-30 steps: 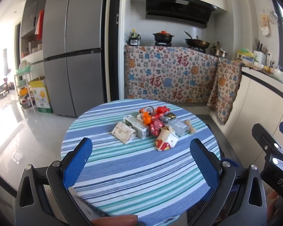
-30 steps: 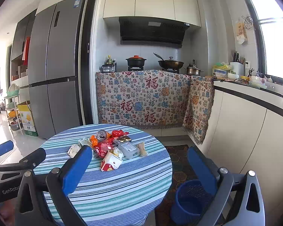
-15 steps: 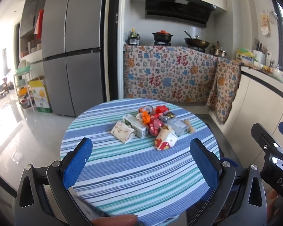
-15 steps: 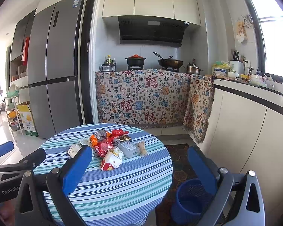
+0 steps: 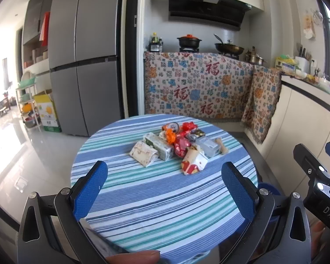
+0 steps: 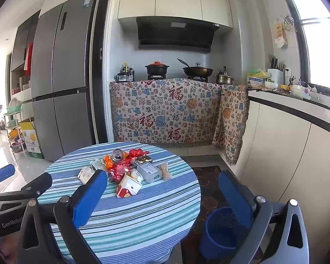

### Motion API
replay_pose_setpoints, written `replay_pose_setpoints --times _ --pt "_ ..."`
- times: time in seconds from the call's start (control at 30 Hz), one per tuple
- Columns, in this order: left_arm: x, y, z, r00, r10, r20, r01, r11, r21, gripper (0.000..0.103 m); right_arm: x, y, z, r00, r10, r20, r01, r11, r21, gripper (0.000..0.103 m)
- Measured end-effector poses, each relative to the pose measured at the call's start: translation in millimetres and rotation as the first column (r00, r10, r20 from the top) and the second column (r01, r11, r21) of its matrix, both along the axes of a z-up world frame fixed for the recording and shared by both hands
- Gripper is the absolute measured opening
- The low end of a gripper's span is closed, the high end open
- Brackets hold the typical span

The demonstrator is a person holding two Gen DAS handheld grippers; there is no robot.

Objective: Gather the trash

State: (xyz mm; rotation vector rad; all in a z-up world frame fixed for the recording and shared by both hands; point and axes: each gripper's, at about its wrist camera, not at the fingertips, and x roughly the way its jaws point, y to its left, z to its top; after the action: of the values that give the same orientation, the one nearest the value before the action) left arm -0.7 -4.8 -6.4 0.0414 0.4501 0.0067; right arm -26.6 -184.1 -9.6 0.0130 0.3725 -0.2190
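Observation:
A pile of trash [image 5: 176,145] lies on the far half of a round table with a blue-green striped cloth [image 5: 156,198]: cartons, red and orange wrappers, a can, a clear box. The pile also shows in the right wrist view [image 6: 125,171]. My left gripper [image 5: 165,187] is open and empty, held over the table's near side. My right gripper [image 6: 162,193] is open and empty, over the table's right edge. A blue trash bin [image 6: 220,231] stands on the floor right of the table.
A grey fridge [image 5: 83,66] stands at the back left. A counter draped with patterned cloth [image 5: 198,88] holds pots behind the table. White cabinets [image 6: 297,154] run along the right. A rug [image 6: 209,187] lies under the bin.
Both views have shifted only slightly; the table and pile sit marginally closer. Both grippers remain open.

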Motion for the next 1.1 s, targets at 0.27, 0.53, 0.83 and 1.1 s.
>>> replay_pose_setpoints --times 0.27,0.53,0.83,1.1 --pt "1 0 -3 1.0 -0.008 0.017 0.008 1.0 -0.017 0.103 2 0 -4 1.0 -0.006 -0.011 0.006 1.0 0.002 0.103" --pt "7 3 -6 0.999 -0.025 -0.02 0.025 1.0 0.007 0.103 5 -5 -8 1.0 -0.019 -0.019 0.019 1.0 0.003 0.103" --pt "33 -6 -27 0.992 -0.073 -0.105 0.076 0.997 0.019 0.103 22 -20 -23 0.998 -0.039 -0.057 0.04 0.999 0.02 0.103" --pt "80 -17 -63 0.969 -0.138 -0.203 0.137 0.99 -0.02 0.103 37 -40 -44 0.995 -0.053 -0.089 0.057 0.998 0.041 0.103"
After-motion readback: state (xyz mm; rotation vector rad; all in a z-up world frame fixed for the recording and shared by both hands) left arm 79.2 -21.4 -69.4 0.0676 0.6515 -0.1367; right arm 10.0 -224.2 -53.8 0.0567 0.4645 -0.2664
